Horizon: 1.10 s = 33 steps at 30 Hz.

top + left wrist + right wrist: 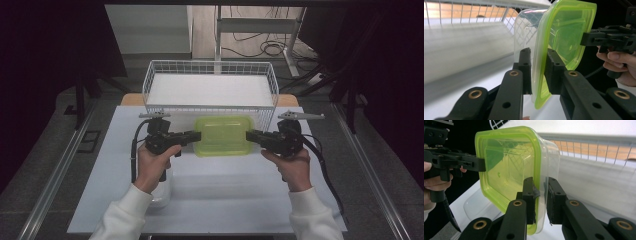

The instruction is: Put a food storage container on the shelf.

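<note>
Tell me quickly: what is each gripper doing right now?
Left gripper: closed on the green-lidded container, at its rim.
Right gripper: closed on the opposite rim.

left gripper (196, 135): jaws clamped, pointing inward | right gripper (248, 134): apparently clamped, facing left's

High cam overhead; gripper cams close, facing.

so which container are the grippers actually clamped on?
The green-lidded clear container, gripped at its rim on opposite ends by the left gripper and right gripper. The white wire basket behind is untouched.
</note>
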Available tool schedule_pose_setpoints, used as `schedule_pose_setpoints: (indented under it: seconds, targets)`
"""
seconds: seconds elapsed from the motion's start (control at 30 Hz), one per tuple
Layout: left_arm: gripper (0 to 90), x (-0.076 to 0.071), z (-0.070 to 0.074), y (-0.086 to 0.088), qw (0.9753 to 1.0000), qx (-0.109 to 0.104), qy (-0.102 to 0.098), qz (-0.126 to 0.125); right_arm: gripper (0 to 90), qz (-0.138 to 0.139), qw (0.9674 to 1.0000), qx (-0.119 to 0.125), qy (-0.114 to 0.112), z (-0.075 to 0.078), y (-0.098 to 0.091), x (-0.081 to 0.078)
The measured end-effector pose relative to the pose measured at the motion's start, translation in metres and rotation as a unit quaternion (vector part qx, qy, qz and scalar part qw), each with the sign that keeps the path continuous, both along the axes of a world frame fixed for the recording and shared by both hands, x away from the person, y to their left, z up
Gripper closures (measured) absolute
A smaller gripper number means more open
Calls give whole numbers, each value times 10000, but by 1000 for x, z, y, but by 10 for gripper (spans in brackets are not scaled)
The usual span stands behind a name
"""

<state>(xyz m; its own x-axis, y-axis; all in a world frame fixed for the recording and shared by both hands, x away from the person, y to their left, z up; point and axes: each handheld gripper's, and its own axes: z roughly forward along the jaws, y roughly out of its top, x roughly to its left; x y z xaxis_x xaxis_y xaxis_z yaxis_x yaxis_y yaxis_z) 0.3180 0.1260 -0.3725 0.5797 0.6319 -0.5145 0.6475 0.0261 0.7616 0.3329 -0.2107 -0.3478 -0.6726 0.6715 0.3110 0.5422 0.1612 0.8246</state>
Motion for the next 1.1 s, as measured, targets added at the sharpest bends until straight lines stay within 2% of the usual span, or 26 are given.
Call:
schedule_pose_setpoints:
  seconds: [0.3,0.4,0.47,0.53,0.57,0.6,0.63,0.67,0.7,0.8,0.83,0.87,0.9,0.93,0.97,1.0,1.03,1.1]
  targets:
    - [773,13,19,2,9999,57,-82,28,785,-25,9999,85,-58,17,3,15]
    - [773,24,27,3,10000,73,-49,14,784,-30,9999,97,-80,22,4,23]
    - [774,27,29,4,9999,97,-46,10,784,-24,9999,99,-78,23,4,26]
    - [773,38,34,6,10000,-4,23,-26,784,-20,9999,109,-58,29,4,36]
    - [773,38,34,6,10000,-4,23,-26,784,-20,9999,109,-58,29,4,36]
    - [773,46,38,7,10000,9,32,-26,783,-24,9999,121,-47,33,5,42]
    - [774,46,38,7,10000,9,32,-26,783,-24,9999,121,-47,33,5,42]
    - [778,55,43,10,10000,50,23,-29,780,-6,9999,123,-34,37,7,49]
    - [779,55,43,10,10000,50,23,-29,780,-6,9999,123,-34,37,7,49]
    - [779,71,50,14,9999,33,82,-90,780,-3,9998,198,28,43,9,63]
    - [779,71,50,14,9999,33,82,-90,780,-3,9998,198,28,43,9,63]
    - [779,81,51,15,9999,3,142,-75,780,-49,9998,179,43,47,11,72]
    - [779,81,51,15,9999,3,142,-75,780,-63,9998,167,49,47,12,76]
    - [779,90,53,15,9998,9,173,-49,781,-83,9998,155,66,48,13,81]
    - [779,90,53,15,9998,9,173,-49,782,-100,9998,157,93,49,14,86]
    - [779,95,54,16,9998,20,196,-45,782,-108,9997,149,130,50,15,92]
    - [779,100,55,17,9997,30,224,-44,782,-108,9997,149,130,50,15,92]
    - [779,111,54,18,9995,20,323,-50,782,-133,9995,127,244,50,18,107]
